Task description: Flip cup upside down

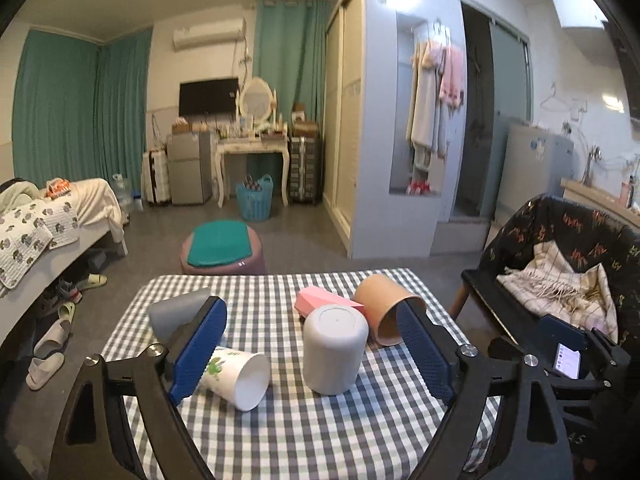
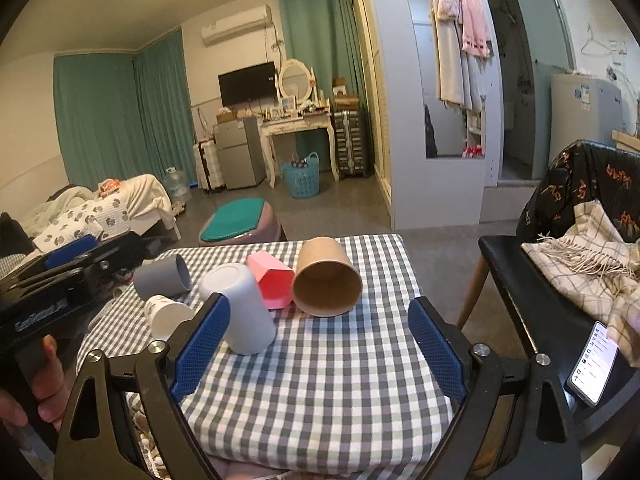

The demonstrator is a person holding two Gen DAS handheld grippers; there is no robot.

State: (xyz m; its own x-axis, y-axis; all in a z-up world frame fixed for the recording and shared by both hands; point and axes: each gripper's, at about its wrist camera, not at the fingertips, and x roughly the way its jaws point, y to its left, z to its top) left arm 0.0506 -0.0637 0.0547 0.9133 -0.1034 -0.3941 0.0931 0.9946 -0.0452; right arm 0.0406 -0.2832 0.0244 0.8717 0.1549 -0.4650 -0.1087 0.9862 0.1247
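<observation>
Several cups are on a checked tablecloth. A pale grey cup stands upside down. A white cup, a dark grey cup, a pink cup and a brown paper cup lie on their sides. My left gripper is open and empty above the near cups. My right gripper is open and empty, in front of the brown cup.
A black chair with a scarf stands right of the table. A phone lies on it. A purple stool stands beyond the table. A bed is at the left.
</observation>
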